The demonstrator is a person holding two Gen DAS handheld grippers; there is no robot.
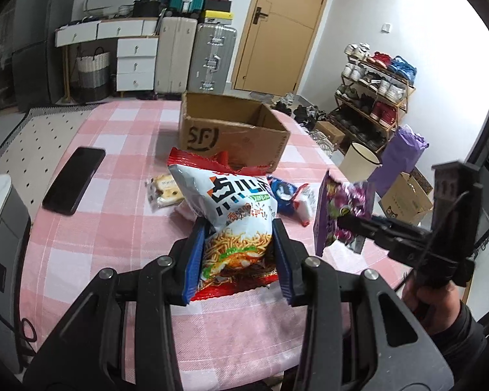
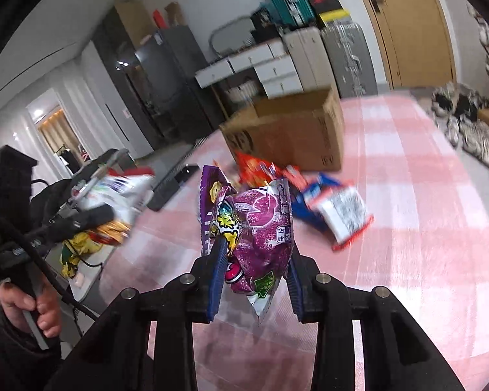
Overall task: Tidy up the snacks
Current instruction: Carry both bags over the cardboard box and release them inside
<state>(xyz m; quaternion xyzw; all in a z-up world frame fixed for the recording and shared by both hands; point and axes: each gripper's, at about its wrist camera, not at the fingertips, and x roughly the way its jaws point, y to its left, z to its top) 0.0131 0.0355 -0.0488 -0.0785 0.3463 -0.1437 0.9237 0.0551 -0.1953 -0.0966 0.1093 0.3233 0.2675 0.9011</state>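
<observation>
A lived-in home: suitcases point(image 1: 195, 55) stacked by a wooden door point(image 1: 280, 26), a loaded shoe rack point(image 1: 375, 94), white drawers point(image 1: 135, 63).

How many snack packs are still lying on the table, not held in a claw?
At least 3: a pale biscuit pack left of the held noodle bag, a blue pack and a white-and-red pack right of it. A red wrapper near the cardboard box may be another, partly hidden.

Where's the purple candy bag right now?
The purple bag is off the table, pinched in the right gripper. In the left wrist view it hangs at the right, beside the noodle snack bag and short of the cardboard box.
</observation>
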